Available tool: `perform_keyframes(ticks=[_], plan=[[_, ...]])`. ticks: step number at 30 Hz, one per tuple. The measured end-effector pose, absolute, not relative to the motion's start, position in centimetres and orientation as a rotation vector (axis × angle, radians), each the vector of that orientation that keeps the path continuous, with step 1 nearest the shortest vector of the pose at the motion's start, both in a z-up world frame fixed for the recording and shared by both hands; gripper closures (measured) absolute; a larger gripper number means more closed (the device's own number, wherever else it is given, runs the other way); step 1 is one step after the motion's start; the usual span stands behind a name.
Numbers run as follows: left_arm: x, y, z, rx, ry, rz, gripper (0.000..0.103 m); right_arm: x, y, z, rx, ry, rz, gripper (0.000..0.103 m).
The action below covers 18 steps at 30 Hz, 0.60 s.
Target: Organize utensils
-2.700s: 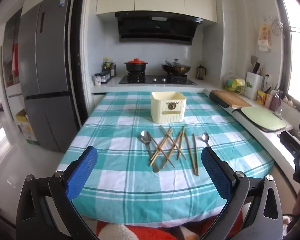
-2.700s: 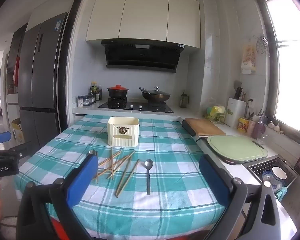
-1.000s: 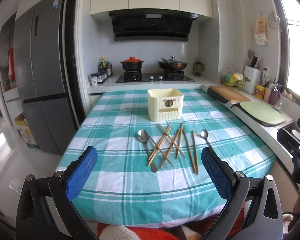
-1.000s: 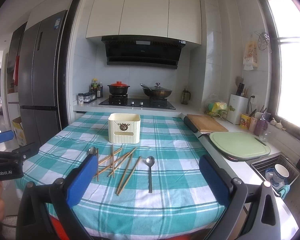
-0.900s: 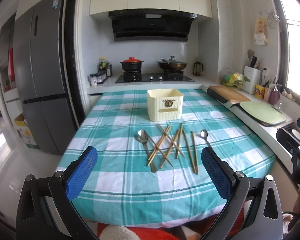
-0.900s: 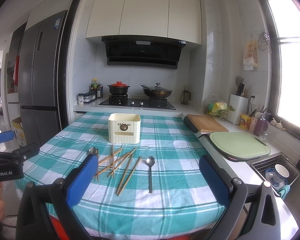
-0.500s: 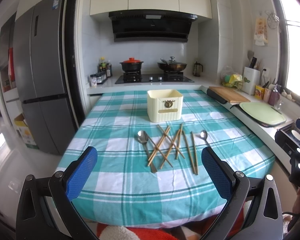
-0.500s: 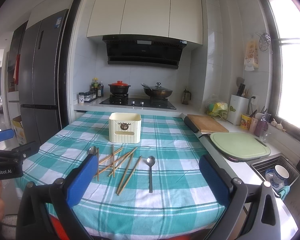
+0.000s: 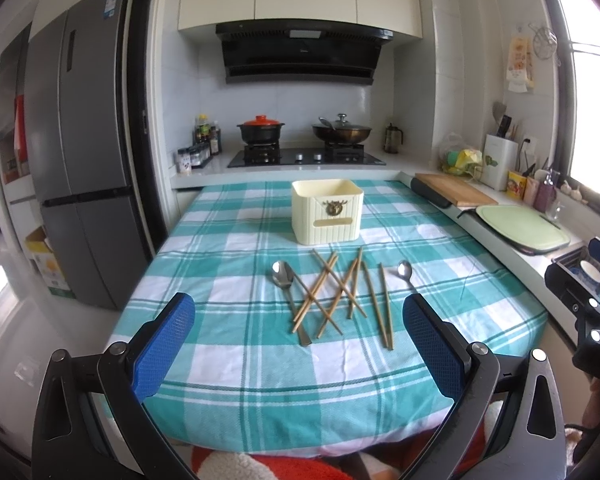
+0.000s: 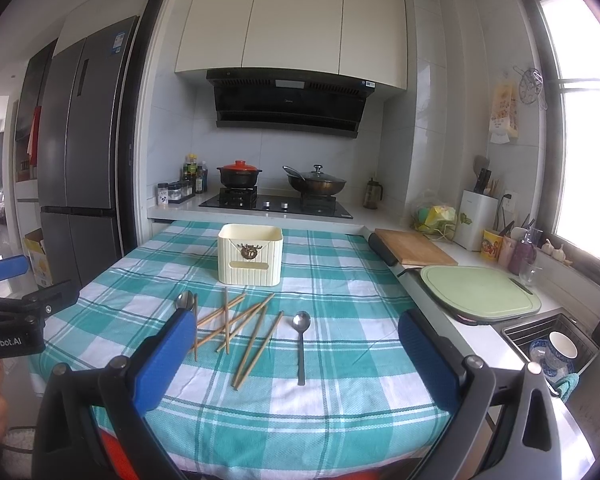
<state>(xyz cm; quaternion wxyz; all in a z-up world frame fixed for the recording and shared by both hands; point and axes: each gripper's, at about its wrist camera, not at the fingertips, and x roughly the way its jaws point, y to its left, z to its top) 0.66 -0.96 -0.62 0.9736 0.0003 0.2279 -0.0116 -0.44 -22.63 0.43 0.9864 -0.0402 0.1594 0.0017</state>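
Observation:
A cream utensil box (image 9: 327,211) (image 10: 250,253) stands upright on the teal checked tablecloth (image 9: 236,248) (image 10: 340,272). In front of it lie several crossed wooden chopsticks (image 9: 336,292) (image 10: 240,320). Two metal spoons flank them: one on the left (image 9: 286,280) (image 10: 185,300), one on the right (image 9: 405,270) (image 10: 301,336). My left gripper (image 9: 298,340) hovers open over the near table edge, short of the utensils. My right gripper (image 10: 296,360) is open too, above the near edge by the right spoon. Both hold nothing.
A counter runs along the right with a wooden board (image 10: 414,252), a green cutting board (image 10: 480,292) and a sink (image 10: 552,348) holding cups. A stove with two pots (image 9: 304,148) sits behind the table. A grey fridge (image 9: 80,140) stands left.
Both views have shifted only slightly; the utensils and box lie where they were. Both grippers remain open.

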Motion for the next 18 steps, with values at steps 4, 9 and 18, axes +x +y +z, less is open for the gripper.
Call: perform_keyframes(ticks=[4,9,18], plan=[[0.73,-0.93,-0.50,-0.002,0.458,-0.027,0.000,-0.41,-22.70,0.36,-0.082,0.321,0.003,0.000],[0.75,-0.92,-0.50,-0.002,0.460,-0.028,0.000,-0.40,-22.74,0.32,-0.084,0.322,0.004,0.000],[0.88,-1.00,-0.59,-0.002,0.465,-0.026,0.000,-0.23,-22.65,0.30,-0.090,0.331,0.008,0.000]])
